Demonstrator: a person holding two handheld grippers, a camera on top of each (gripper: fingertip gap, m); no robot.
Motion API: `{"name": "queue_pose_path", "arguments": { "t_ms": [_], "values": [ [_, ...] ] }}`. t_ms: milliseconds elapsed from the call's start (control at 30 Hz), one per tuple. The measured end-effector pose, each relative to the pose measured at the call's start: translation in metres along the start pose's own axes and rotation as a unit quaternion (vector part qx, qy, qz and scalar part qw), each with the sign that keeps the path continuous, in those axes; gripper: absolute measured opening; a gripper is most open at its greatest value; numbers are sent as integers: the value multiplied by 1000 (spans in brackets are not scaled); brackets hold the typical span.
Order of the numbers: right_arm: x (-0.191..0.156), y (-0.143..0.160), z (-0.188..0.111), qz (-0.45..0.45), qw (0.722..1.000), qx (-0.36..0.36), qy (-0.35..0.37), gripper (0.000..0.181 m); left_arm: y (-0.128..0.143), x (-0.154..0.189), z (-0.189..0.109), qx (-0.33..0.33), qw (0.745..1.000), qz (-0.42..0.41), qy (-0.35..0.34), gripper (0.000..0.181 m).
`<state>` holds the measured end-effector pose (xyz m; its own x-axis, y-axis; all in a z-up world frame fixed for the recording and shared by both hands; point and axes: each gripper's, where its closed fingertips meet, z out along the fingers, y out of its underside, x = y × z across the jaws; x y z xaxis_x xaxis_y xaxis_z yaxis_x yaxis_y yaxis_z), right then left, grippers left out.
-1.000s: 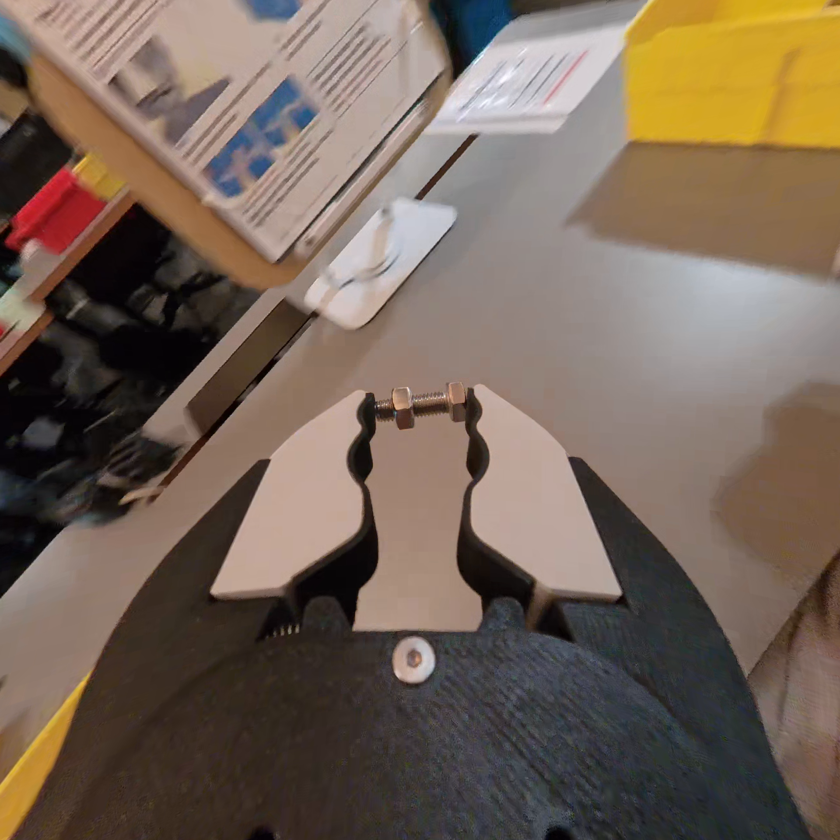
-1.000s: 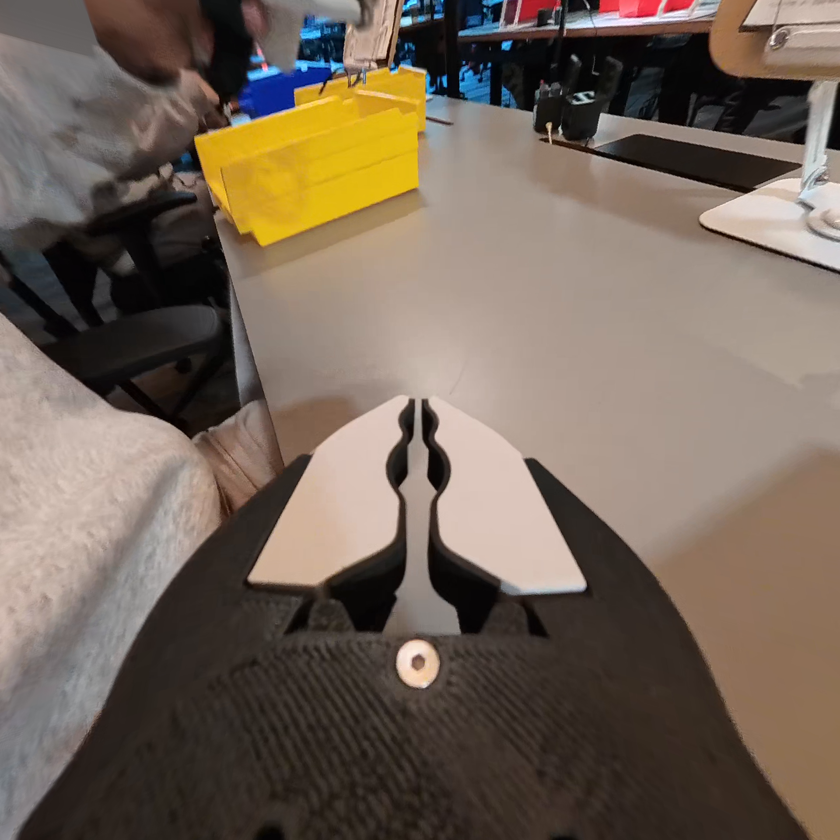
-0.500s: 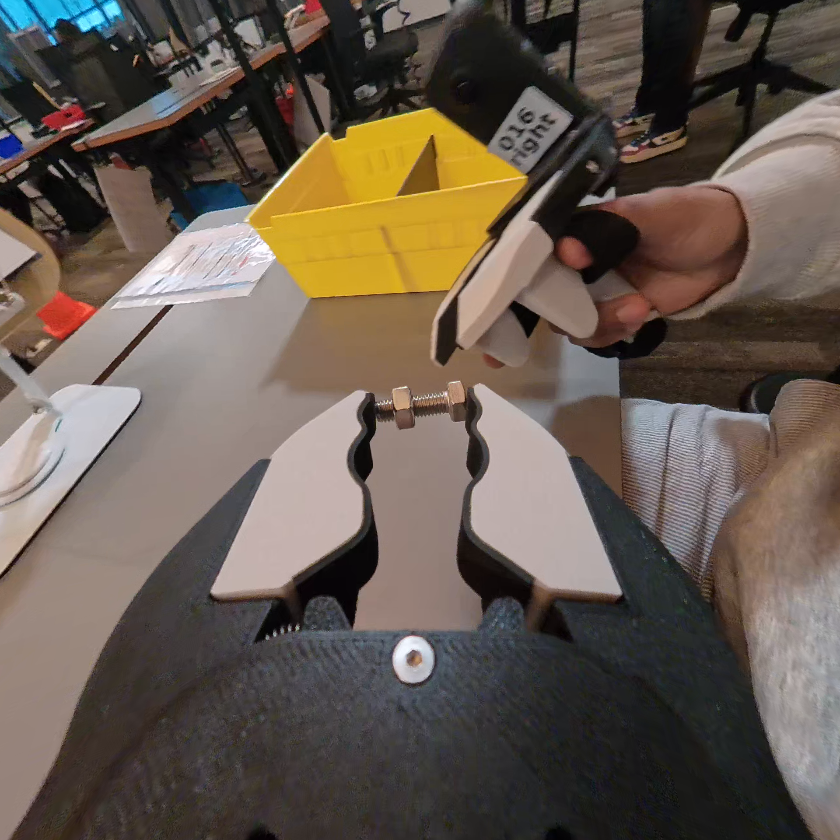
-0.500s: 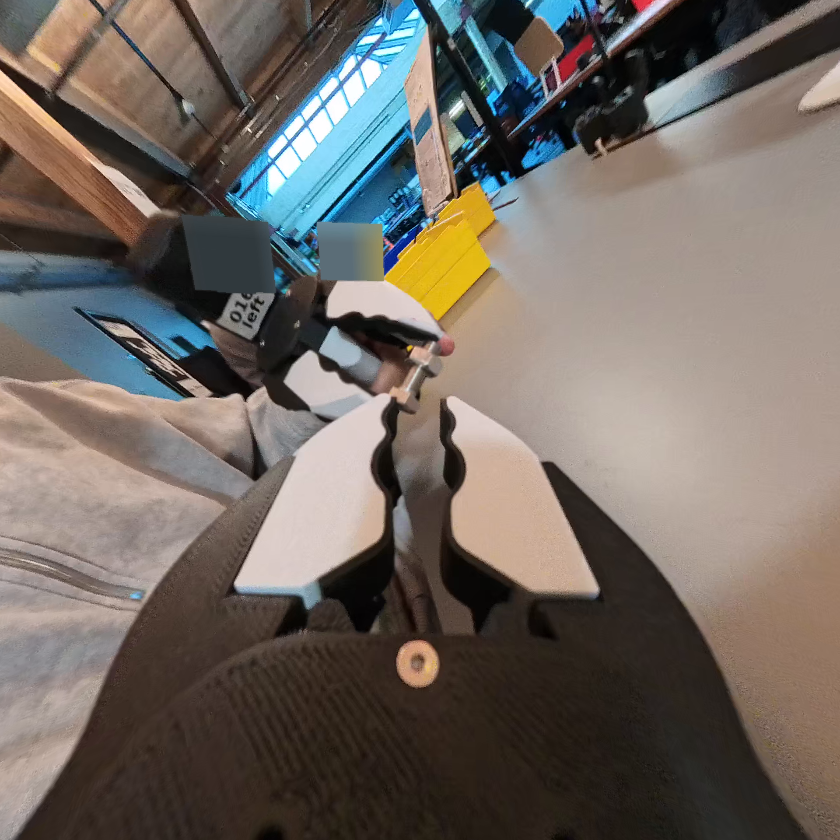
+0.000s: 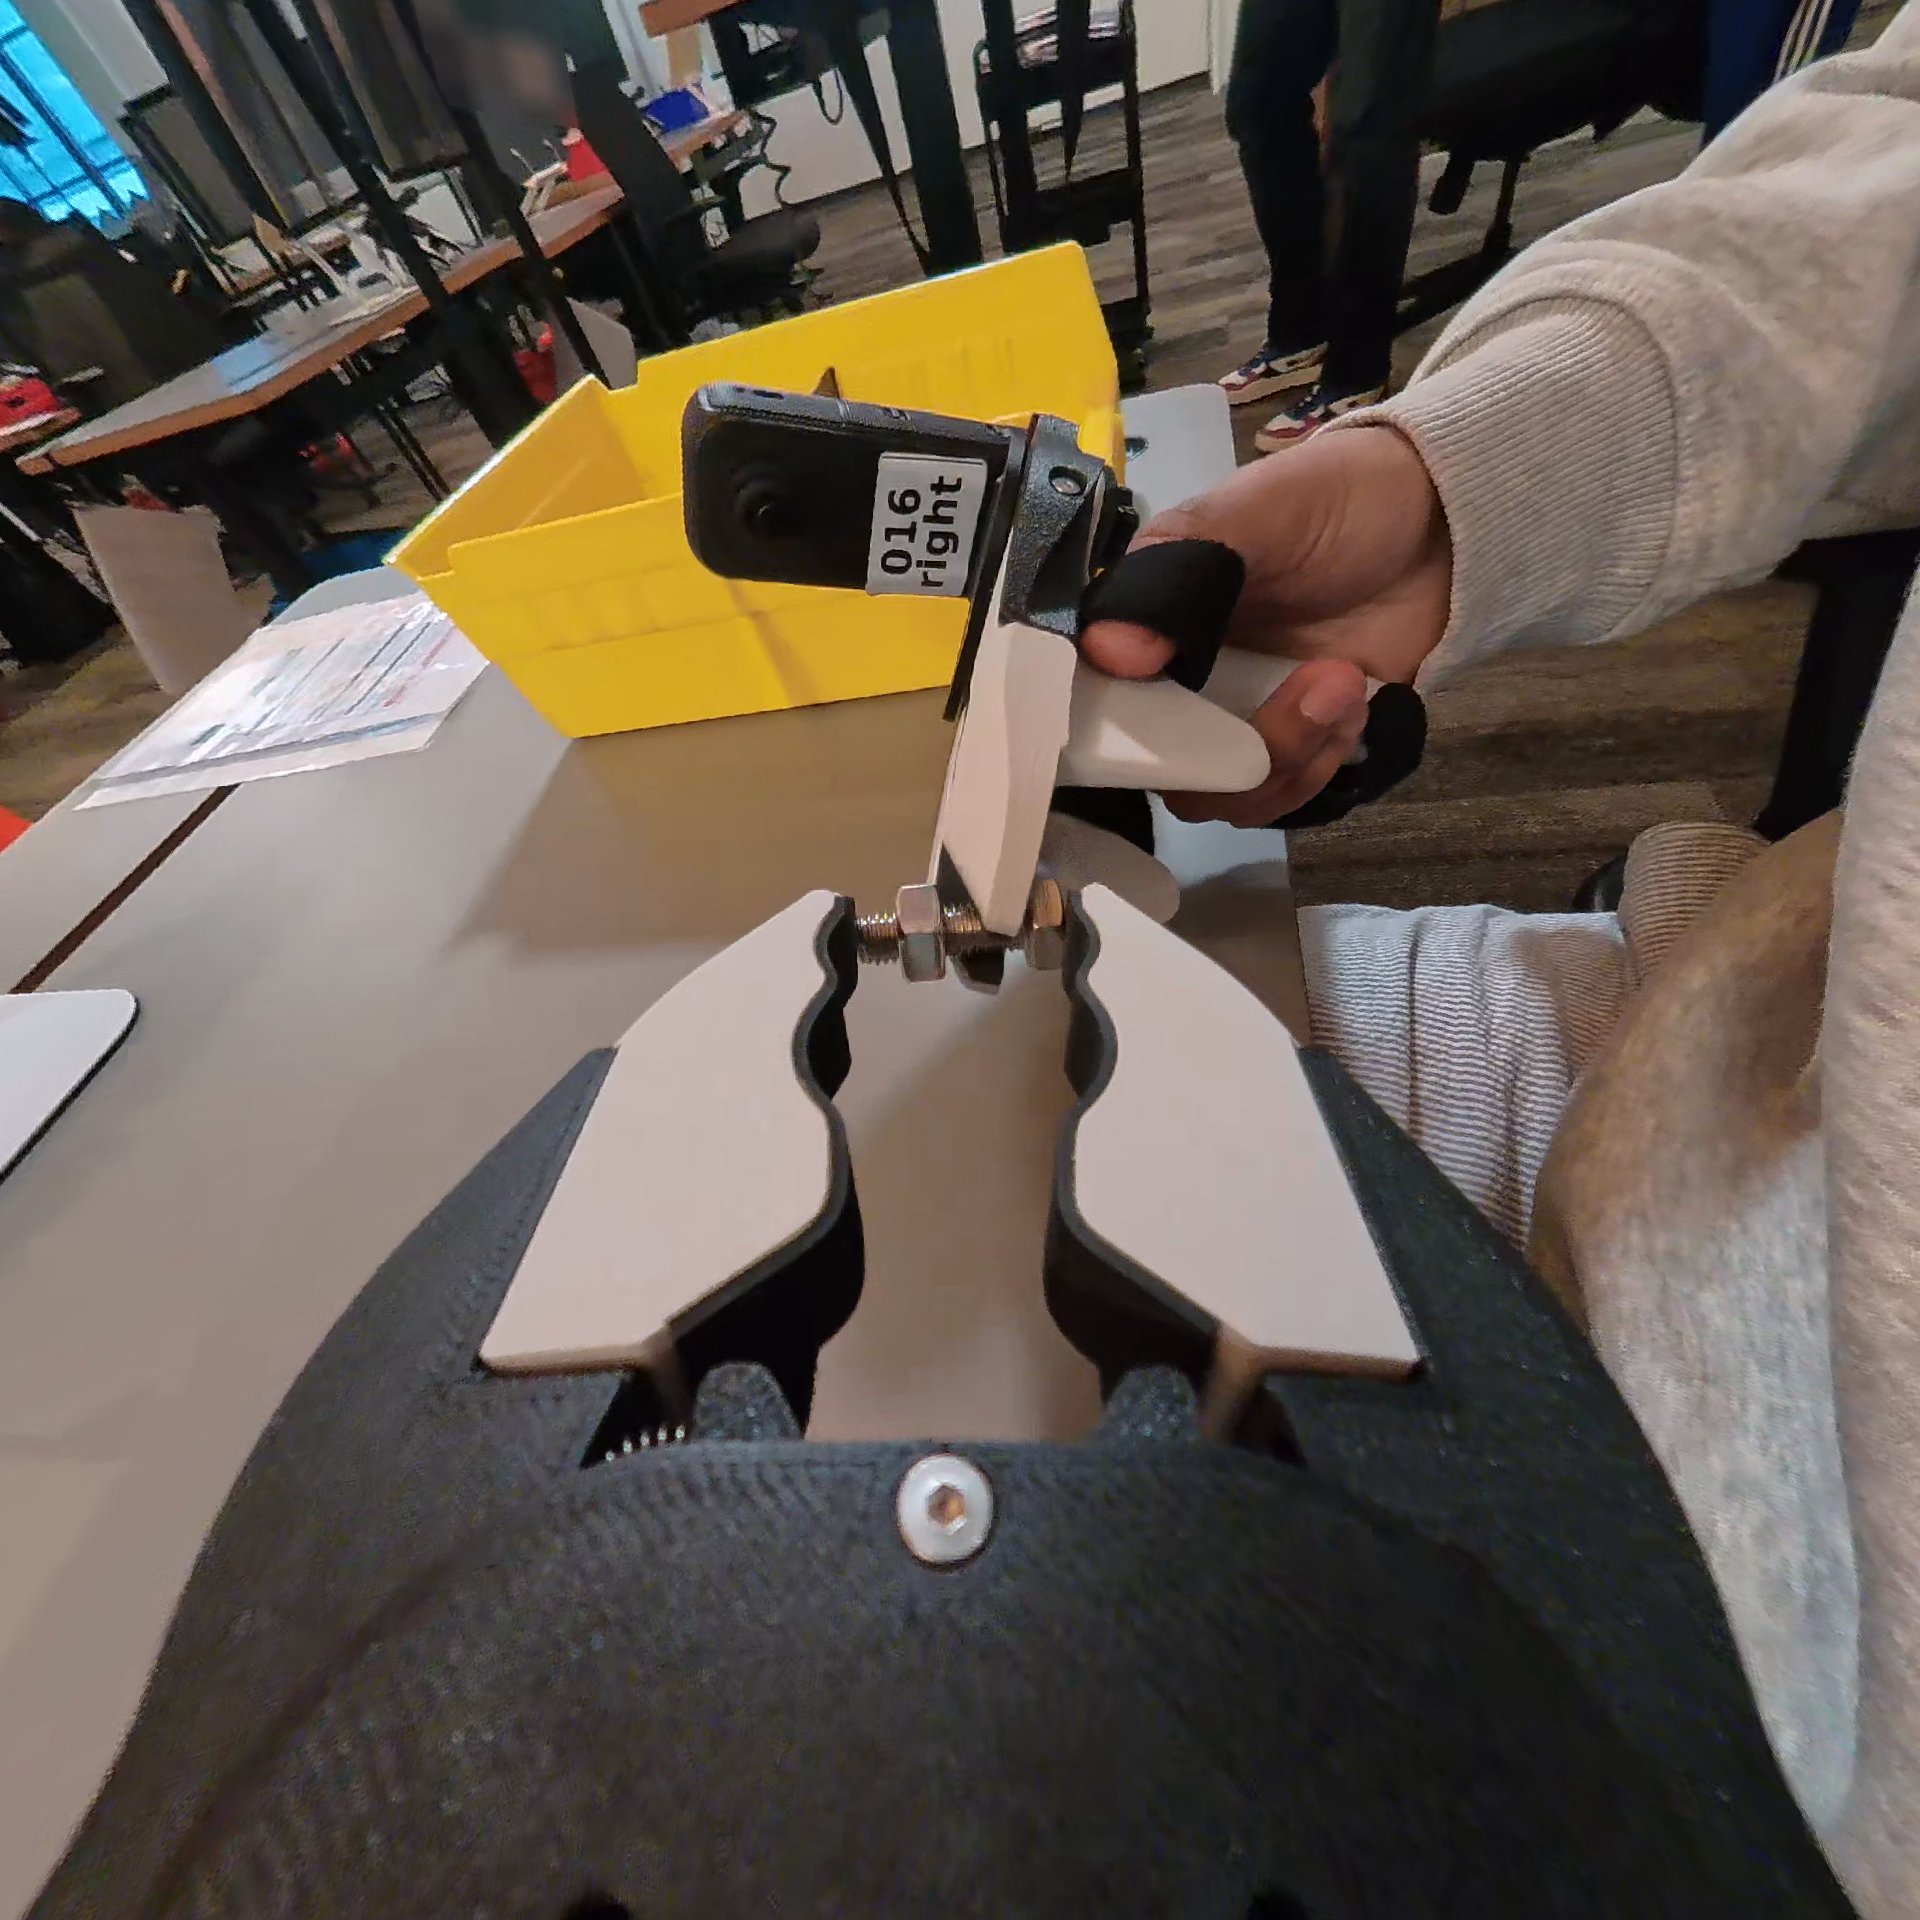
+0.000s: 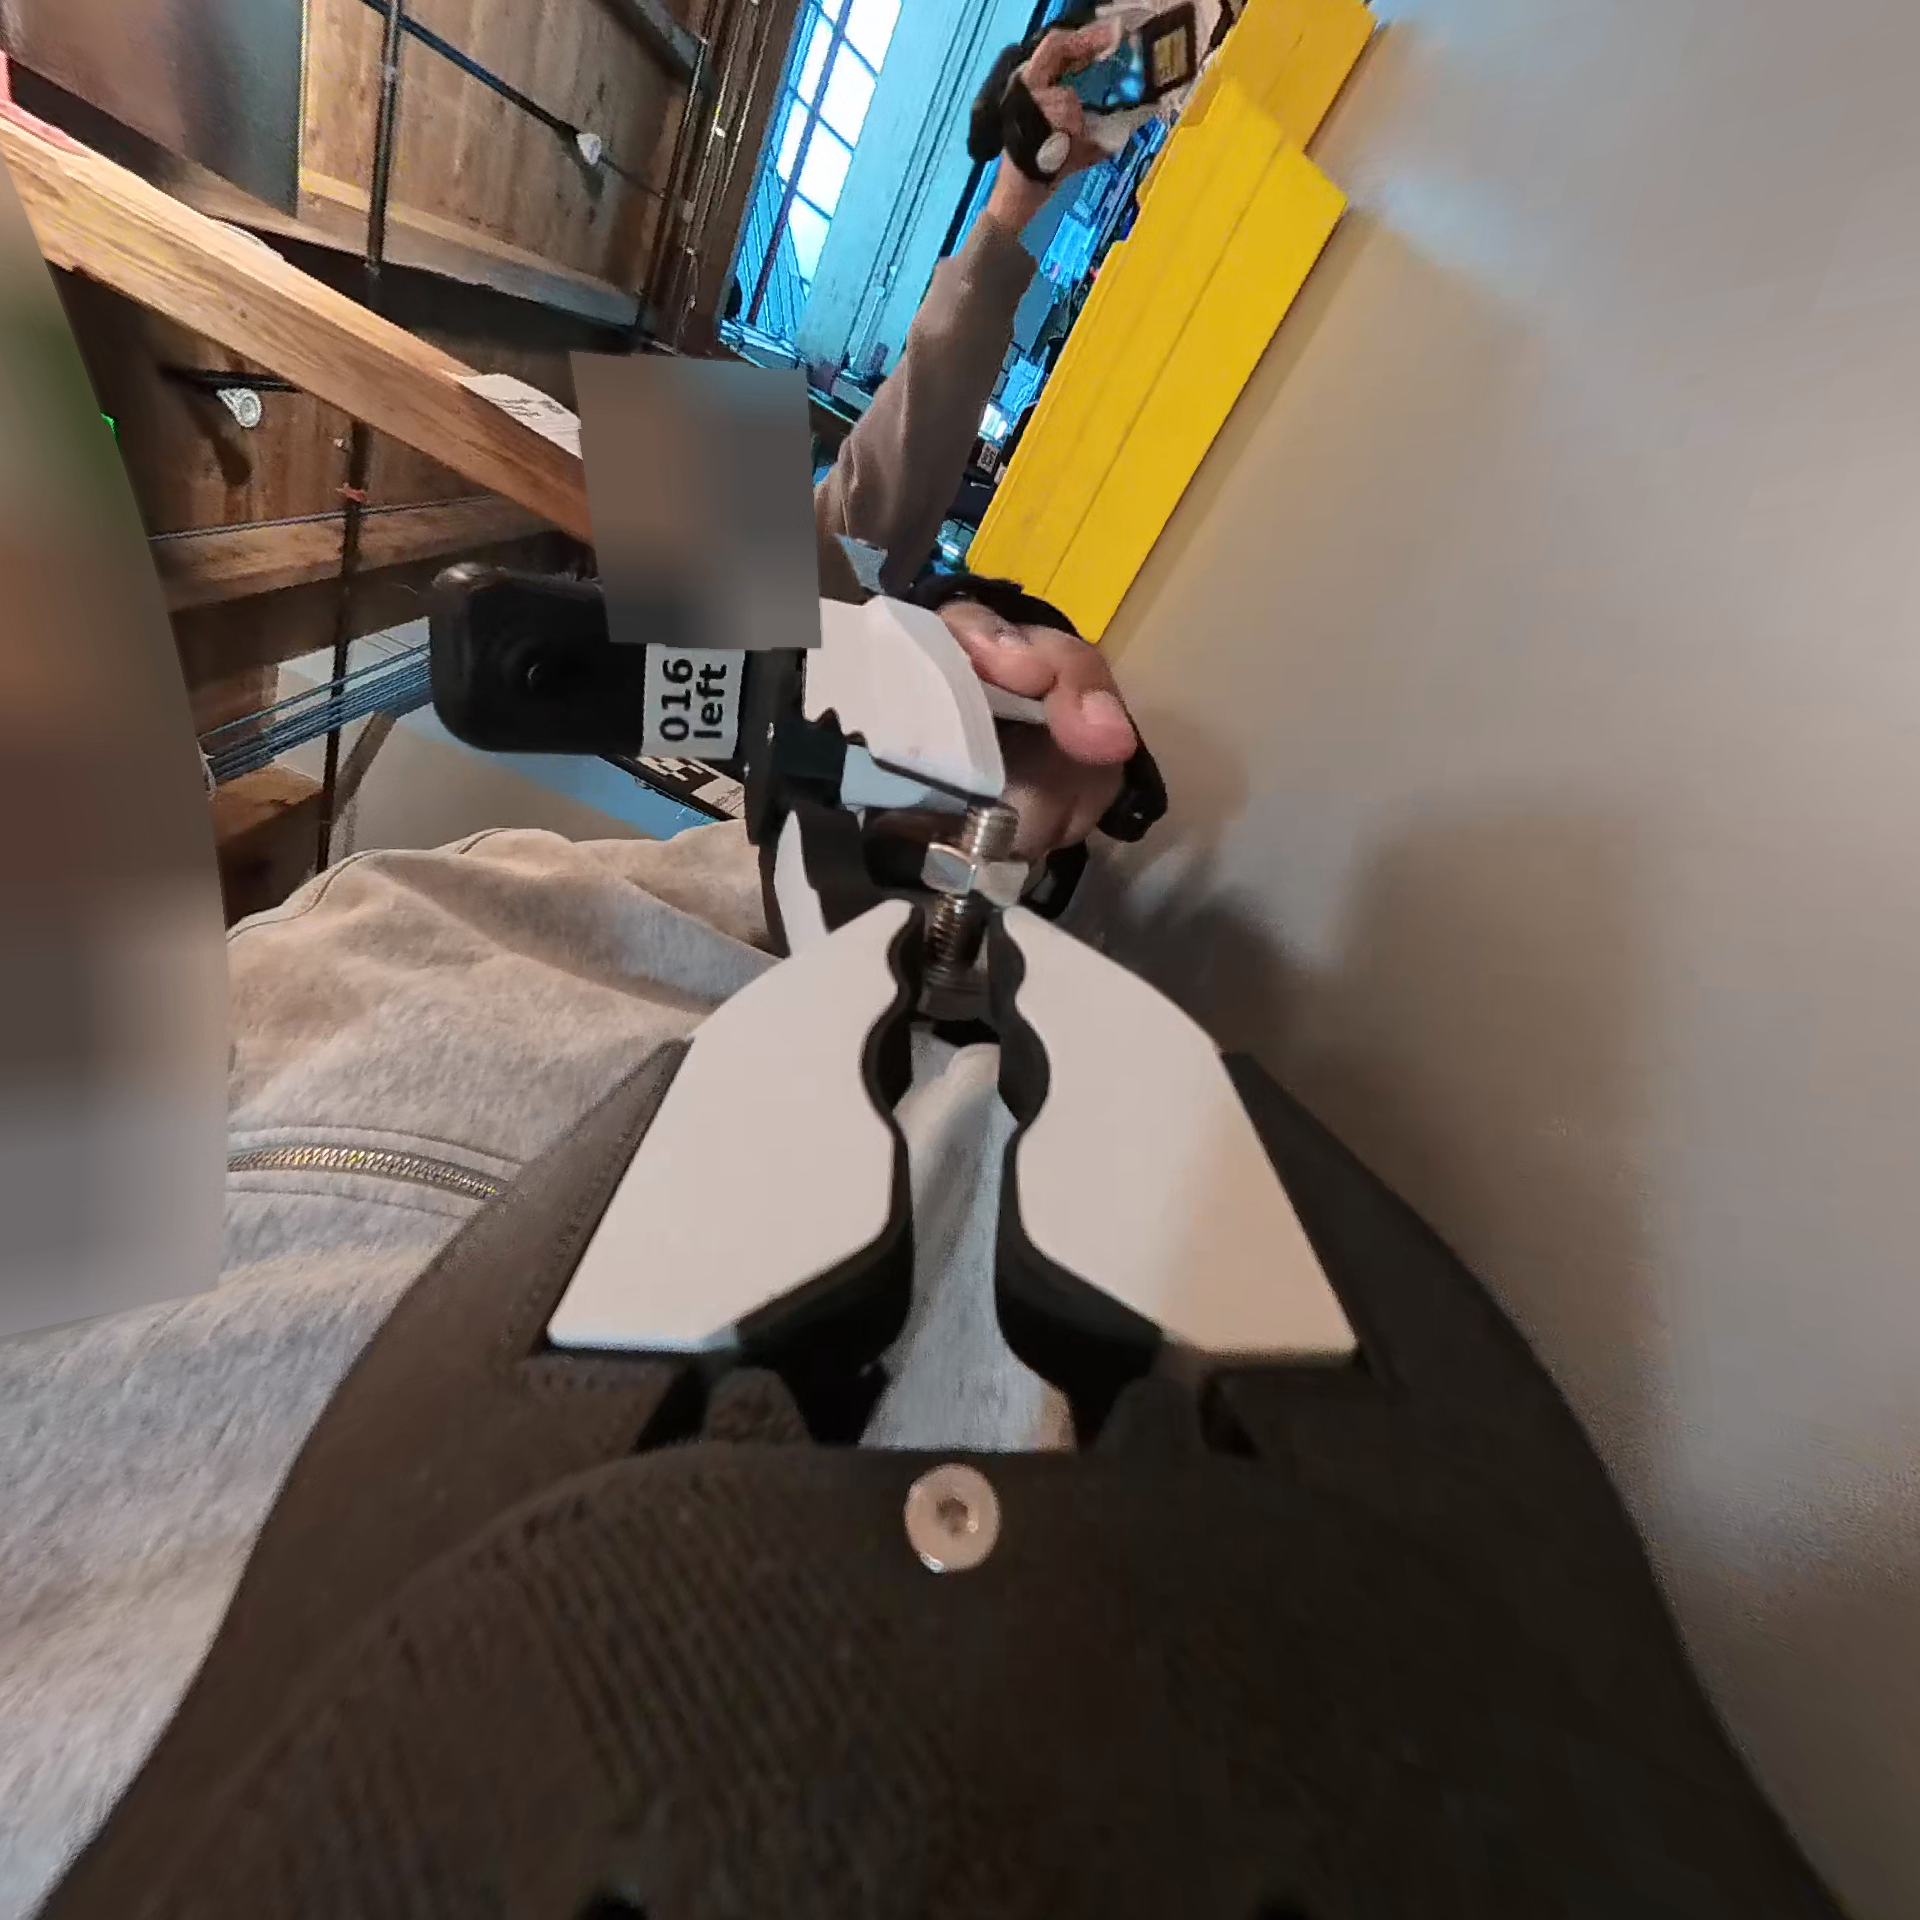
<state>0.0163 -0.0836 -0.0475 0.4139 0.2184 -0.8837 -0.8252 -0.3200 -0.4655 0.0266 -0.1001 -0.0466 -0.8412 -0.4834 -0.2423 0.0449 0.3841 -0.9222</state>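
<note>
My left gripper (image 5: 956, 935) is shut on a steel bolt (image 5: 881, 928), gripped end to end between its fingertips above the grey table (image 5: 312, 1039). A hex nut (image 5: 922, 935) sits on the thread. My right gripper (image 5: 992, 914), held in a hand (image 5: 1299, 582), comes down from above and straddles the bolt between the nut and the head. In the right wrist view my right gripper (image 6: 951, 940) is closed around the bolt's shank (image 6: 954, 930) just below the nut (image 6: 971, 864). The left gripper (image 6: 966, 904) shows there holding the bolt upright.
A yellow divided bin (image 5: 727, 623) stands on the table behind the grippers and also shows in the right wrist view (image 6: 1143, 364). A clear sleeve of papers (image 5: 291, 686) lies at the left, with a white base plate (image 5: 52, 1049) at the left edge. People stand farther back. The tips of both grippers are at nearly the same place.
My right gripper has swung in from the side, opened slightly, and closed around the bolt held by my left gripper. The left gripper has turned towards the yellow bin, still gripping the bolt.
</note>
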Motion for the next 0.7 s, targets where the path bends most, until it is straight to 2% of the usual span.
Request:
{"name": "queue_pose_path", "arguments": {
  "t_ms": [133, 300, 333, 533, 600, 700],
  "values": [
    [3, -1, 0, -13, 1000, 3, 8, 11, 2, 0, 1, 3, 1000, -27, 8, 39],
    [-3, -16, -7, -95, 994, 40, 25, 10, 9, -3, 4, 13, 994, -107, 12, 65],
    [-4, -20, -10, -118, 991, 51, 34, 10, 11, -3, 5, 16, 992, -128, 14, 65],
    [-15, -31, -15, -247, 963, 91, 52, 10, 1, 3, 4, 84, 951, -281, 96, 47],
    [-22, -30, -11, -261, 960, 99, 33, 10, -4, 6, 1, 110, 939, -301, 122, 43],
    [-30, -27, -6, -264, 959, 99, 6, 10, -12, 10, -4, 142, 936, -293, 136, 38]
  ]
}}
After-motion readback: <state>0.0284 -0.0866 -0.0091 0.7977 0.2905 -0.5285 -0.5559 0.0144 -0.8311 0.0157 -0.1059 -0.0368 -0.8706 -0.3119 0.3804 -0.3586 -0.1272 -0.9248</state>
